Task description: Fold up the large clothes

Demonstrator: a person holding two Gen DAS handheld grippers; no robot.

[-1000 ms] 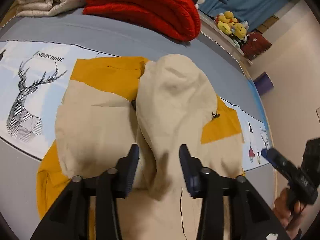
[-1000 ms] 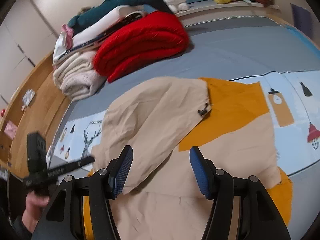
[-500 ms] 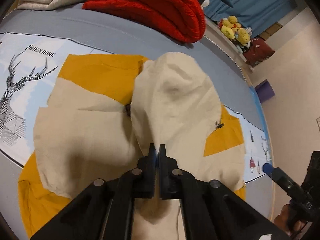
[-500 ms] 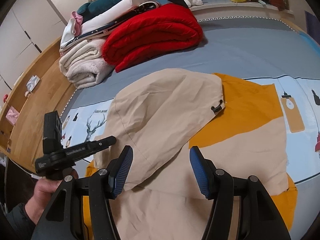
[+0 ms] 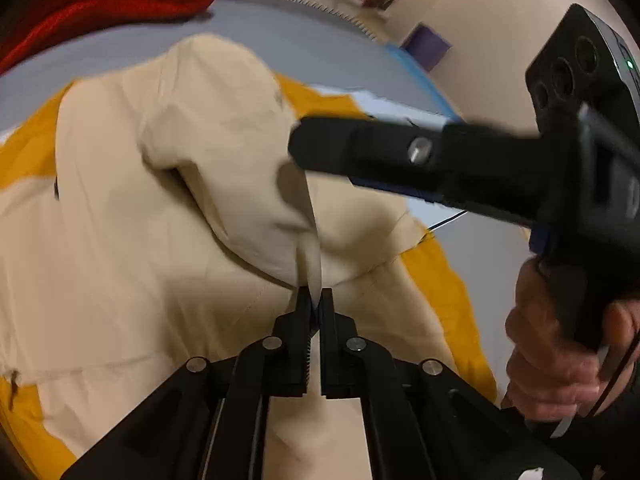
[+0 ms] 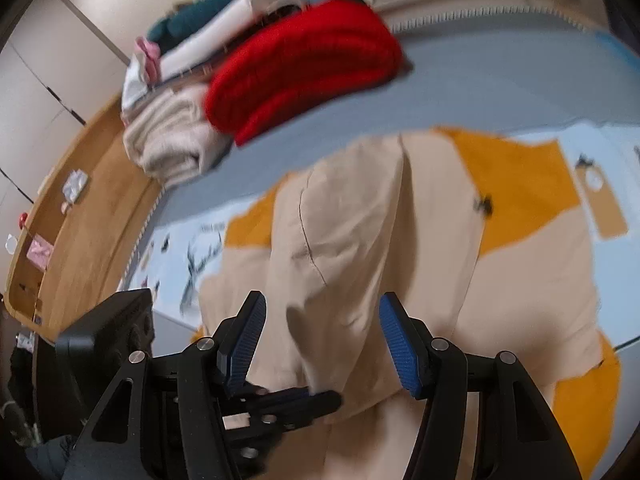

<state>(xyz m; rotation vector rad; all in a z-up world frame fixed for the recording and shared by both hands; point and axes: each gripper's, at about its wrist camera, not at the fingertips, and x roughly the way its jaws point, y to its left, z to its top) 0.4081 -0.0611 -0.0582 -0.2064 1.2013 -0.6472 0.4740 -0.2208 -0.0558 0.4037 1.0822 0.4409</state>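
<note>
Since a second ago your left gripper (image 5: 315, 300) has clamped a ridge of the beige and yellow jacket (image 5: 132, 248) on the bed (image 5: 288, 36) and lifted it, while your right gripper (image 5: 296, 148) has swung in across it. From the right wrist view, your right gripper (image 6: 322, 338) stands wide, holding nothing, straddling the raised hood (image 6: 360, 240) above the left one. Pinch beside the left grip, keeping the fabric taut so the fold lands straight.
</note>
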